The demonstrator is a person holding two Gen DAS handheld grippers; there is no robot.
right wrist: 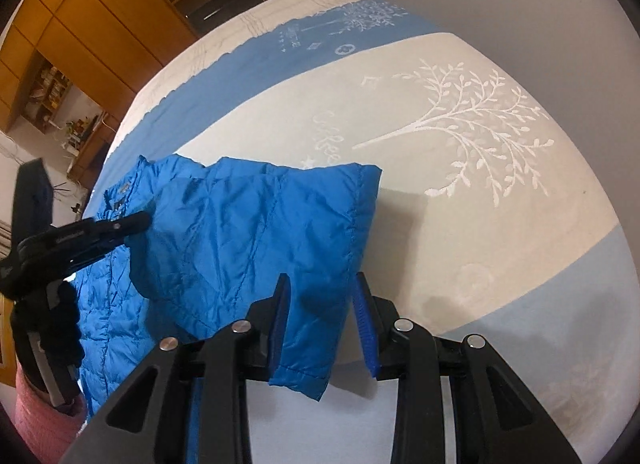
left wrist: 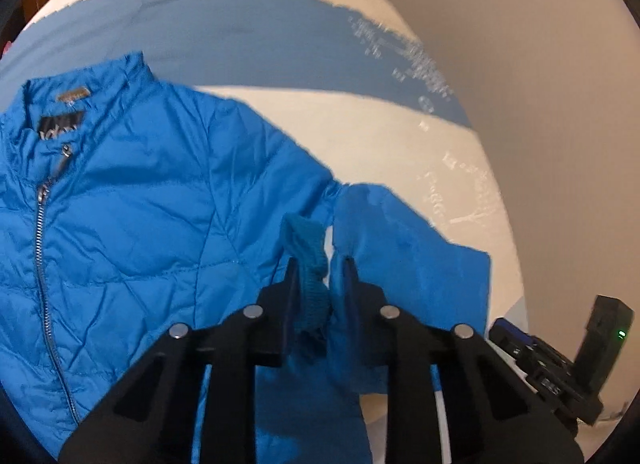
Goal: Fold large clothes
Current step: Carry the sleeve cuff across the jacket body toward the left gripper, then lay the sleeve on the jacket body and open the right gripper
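Observation:
A bright blue puffer jacket (left wrist: pixel 132 216) lies front up on the bed, zipper closed, collar toward the far side. My left gripper (left wrist: pixel 320 276) is shut on the knit cuff (left wrist: pixel 308 264) of the jacket's right-side sleeve, held over the jacket's body. In the right wrist view the sleeve (right wrist: pixel 256 240) is folded across the jacket. My right gripper (right wrist: pixel 322 304) is open, its jaws on either side of the sleeve's fold, not pinching it. The left gripper (right wrist: pixel 80 238) shows at the left of that view.
The bed cover (right wrist: pixel 460 192) is cream with blue bands and white tree embroidery. A plain wall (right wrist: pixel 520 4) runs along the bed's right side. Wooden wardrobes (right wrist: pixel 92 12) and shelves stand beyond the bed. A pink object (right wrist: pixel 36 420) sits at the lower left.

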